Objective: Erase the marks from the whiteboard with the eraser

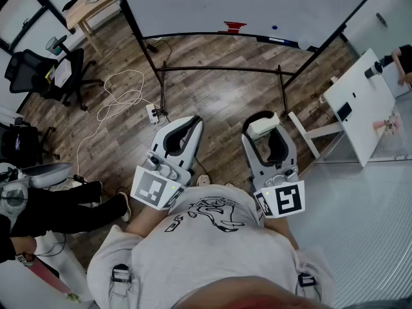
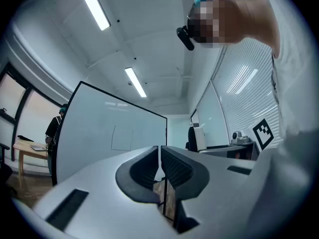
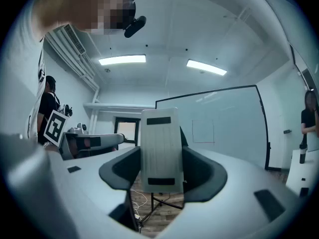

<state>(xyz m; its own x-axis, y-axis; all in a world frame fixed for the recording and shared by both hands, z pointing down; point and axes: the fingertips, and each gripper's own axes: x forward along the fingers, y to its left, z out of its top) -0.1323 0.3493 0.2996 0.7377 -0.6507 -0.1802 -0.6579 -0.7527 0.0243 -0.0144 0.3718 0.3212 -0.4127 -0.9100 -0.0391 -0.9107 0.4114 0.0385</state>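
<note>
Right hand-held gripper (image 1: 269,132): jaws clamped on the eraser (image 3: 160,148), a pale block with a dark strip at each end, held upright between the pads. Grip looks square and centred.

Left hand-held gripper (image 2: 160,166): jaws together, nothing between them. Both units are held low, close to the person's chest.

Whiteboard (image 1: 257,5): stands ahead on its frame, well apart from both grippers, with wooden floor (image 1: 212,89) between. One faint square outline (image 3: 203,132) is drawn on it. No other marks can be made out. A red item (image 1: 235,26) lies on the board's ledge.

Step in hand, as judged: eraser secured, approach to the board not yet begun, nothing wiped.

Next move calls for: closing on the board, raising the right unit to the outline's height, laying a broad face of the eraser flat on the surface, then stroking across all four lines with steady pressure.
</note>
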